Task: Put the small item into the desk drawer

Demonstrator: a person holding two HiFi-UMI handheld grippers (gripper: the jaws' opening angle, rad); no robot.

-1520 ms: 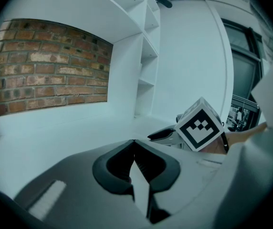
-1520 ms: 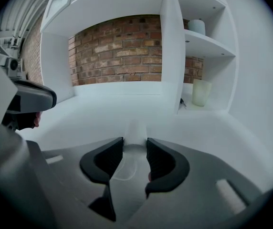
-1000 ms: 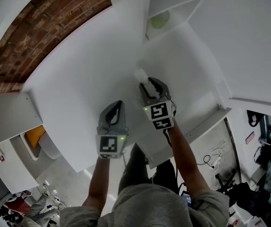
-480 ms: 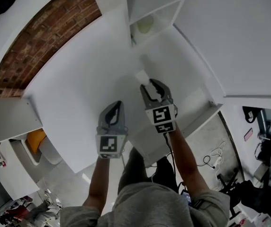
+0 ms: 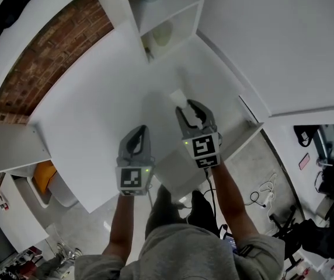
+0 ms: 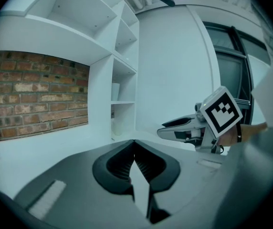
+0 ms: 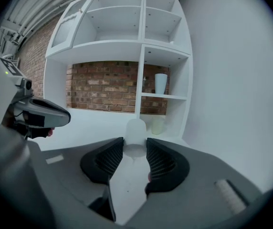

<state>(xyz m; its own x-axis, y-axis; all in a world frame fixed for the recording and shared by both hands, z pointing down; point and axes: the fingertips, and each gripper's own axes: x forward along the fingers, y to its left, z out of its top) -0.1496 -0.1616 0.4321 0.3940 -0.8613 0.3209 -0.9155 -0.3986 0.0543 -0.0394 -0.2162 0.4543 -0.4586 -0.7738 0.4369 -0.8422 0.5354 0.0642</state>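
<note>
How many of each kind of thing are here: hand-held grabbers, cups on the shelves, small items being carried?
Grippers: 2 (left gripper, right gripper)
Shelf cups: 2 (pale blue cup, yellowish cup)
Small white item: 1, in the right gripper
Total: 5

The white tabletop point(image 5: 91, 112) before me carries a white shelf unit point(image 7: 141, 56) at its far corner. A pale yellowish container point(image 7: 158, 125) stands in the lowest bay, a light-blue cup point(image 7: 161, 84) one shelf up.
</note>
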